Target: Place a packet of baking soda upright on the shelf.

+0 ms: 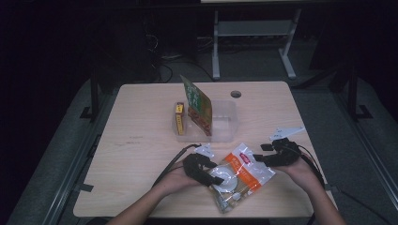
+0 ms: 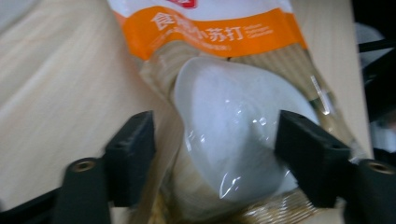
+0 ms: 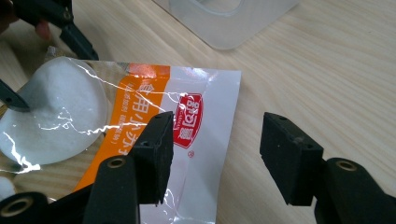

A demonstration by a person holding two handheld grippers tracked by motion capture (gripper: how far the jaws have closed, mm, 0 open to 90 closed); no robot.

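A clear plastic bag (image 1: 239, 176) with an orange band, red logo and white powder lies flat on the wooden table (image 1: 136, 140) near the front edge. My left gripper (image 1: 217, 172) comes in from the left. In the left gripper view its jaws straddle the bag's white bulge (image 2: 233, 140); the right jaw touches the film and the left stands just off it, so the gripper (image 2: 215, 140) is open. My right gripper (image 1: 260, 153) is at the bag's upper right corner. It (image 3: 217, 144) is open, one jaw above the bag's white top (image 3: 201, 121), the other above bare table.
A clear plastic bin (image 1: 225, 126) stands at mid table just behind the bag, also seen in the right gripper view (image 3: 224, 28). A green packet (image 1: 199, 105) stands upright in it, with a yellow box (image 1: 179, 118) at its left end. A cable hole (image 1: 235, 93) lies farther back.
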